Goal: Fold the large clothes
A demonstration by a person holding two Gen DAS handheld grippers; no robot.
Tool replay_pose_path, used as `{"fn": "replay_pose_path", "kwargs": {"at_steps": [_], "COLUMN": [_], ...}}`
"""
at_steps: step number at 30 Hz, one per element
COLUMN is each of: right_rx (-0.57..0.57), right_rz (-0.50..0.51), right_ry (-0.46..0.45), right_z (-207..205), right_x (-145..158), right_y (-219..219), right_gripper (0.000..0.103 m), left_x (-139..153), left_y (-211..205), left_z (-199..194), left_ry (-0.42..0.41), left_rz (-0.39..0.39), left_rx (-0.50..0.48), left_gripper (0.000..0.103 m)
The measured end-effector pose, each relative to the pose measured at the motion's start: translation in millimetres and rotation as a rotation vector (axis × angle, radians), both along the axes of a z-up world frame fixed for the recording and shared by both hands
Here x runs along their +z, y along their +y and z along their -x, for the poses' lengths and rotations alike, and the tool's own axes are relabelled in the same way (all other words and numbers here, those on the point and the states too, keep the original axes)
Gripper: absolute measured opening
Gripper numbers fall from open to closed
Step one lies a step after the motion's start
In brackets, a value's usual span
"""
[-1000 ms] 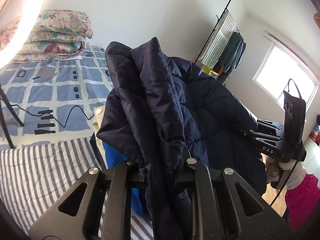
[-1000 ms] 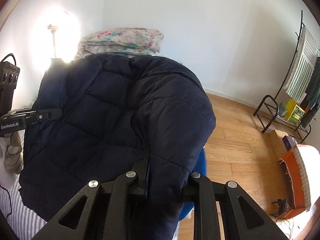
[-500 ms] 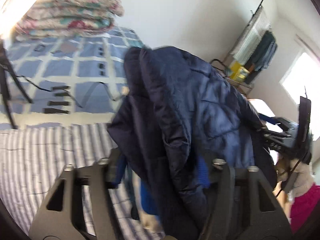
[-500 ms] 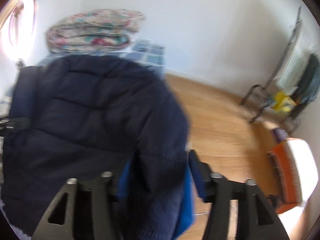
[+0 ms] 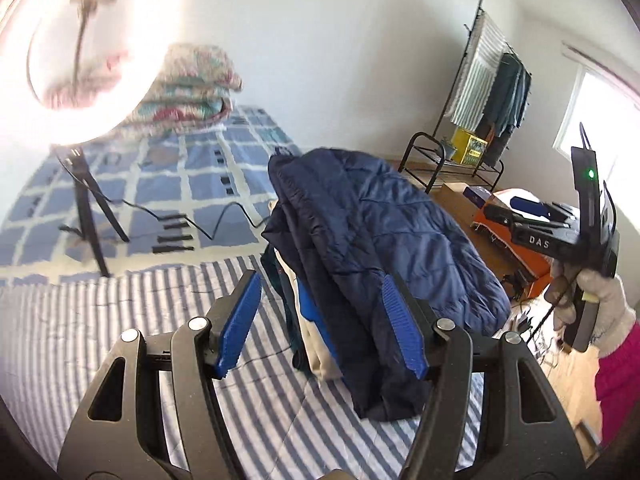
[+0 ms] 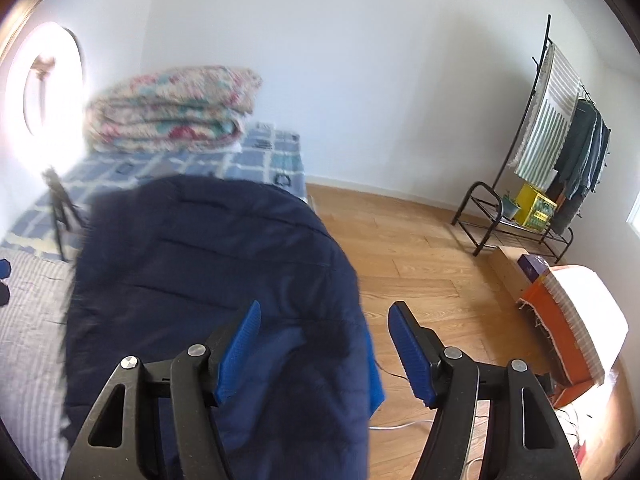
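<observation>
Bedding fills the left of both views: a striped sheet (image 5: 80,320) in front, a blue checked blanket (image 5: 168,184) beyond it, and a folded floral quilt (image 6: 172,108) stacked against the white wall. A ring light (image 5: 80,40) on a black tripod (image 5: 86,208) stands on the blanket, its glare washing out that corner. Wooden floor (image 6: 408,248) runs to the right, where a black clothes rack (image 6: 560,140) carries a striped towel and dark garments, with an orange box (image 6: 560,332) nearer the camera.

The navy puffer jacket (image 5: 380,240) lies bunched on the striped sheet at the bed's edge, on top of other clothes whose blue and white edges peek out below it; what those are cannot be made out. Its long axis runs from the near edge of the bed away toward the blanket, the far end raised in a hump. In the right wrist view its outline is smeared by blur and its near end is cut off by the frame.

The left gripper (image 5: 320,320) stands wide apart, blue pads bare, the jacket lying beyond them. The right gripper (image 6: 324,344) is likewise spread wide and holds nothing.
</observation>
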State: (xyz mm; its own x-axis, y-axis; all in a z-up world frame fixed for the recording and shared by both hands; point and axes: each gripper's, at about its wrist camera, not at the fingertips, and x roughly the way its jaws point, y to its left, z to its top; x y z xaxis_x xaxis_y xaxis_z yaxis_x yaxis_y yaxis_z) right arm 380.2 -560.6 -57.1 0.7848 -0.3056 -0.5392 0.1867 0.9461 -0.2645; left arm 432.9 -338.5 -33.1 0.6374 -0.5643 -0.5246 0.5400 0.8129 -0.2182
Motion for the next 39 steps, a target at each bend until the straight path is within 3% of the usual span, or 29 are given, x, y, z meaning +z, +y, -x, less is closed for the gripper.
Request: {"fn": "replay_pose_path", "kwargs": {"at_steps": [4, 6, 10, 17, 25, 27, 31, 33, 39], "right_rx": [0.041, 0.061, 0.103, 0.109, 0.105, 0.096, 0.073, 0.058, 0.020], "right_rz": [0.002, -0.029, -0.051, -0.034, -0.067, -0.065, -0.076, -0.098, -0.122], "right_ry": [-0.054, -0.081, -0.125, -0.157, -0.223, -0.230, -0.242, -0.244, -0.263], "right_z": [53, 82, 143, 235, 324, 339, 360, 364, 373], "right_x": [31, 50, 80, 92, 71, 62, 41, 30, 1], "right_y": [41, 59, 93, 139, 176, 183, 190, 187, 184], "right_gripper": [0.071, 0.080, 0.080, 0.081, 0.090, 0.093, 0.094, 0.102, 0.103], "left_x": [41, 62, 95, 119, 106, 99, 83, 73, 47], "left_y": [23, 37, 61, 100, 132, 140, 154, 158, 152], "left_z": [58, 90, 155, 248, 331, 344, 366, 371, 374], "left_ry": [-0.067, -0.083, -0.152, -0.209, -0.245, -0.233, -0.210, -0.196, -0.170], "left_rz": [-0.005, 0.001, -0.012, -0.019, -0.051, -0.044, -0.018, -0.011, -0.031], "left_rx": [0.009, 0.018, 0.020, 0.031, 0.043, 0.044, 0.068, 0.081, 0.087], "left_gripper": [0.064, 0.064, 0.064, 0.064, 0.067, 0.075, 0.078, 0.080, 0.080]}}
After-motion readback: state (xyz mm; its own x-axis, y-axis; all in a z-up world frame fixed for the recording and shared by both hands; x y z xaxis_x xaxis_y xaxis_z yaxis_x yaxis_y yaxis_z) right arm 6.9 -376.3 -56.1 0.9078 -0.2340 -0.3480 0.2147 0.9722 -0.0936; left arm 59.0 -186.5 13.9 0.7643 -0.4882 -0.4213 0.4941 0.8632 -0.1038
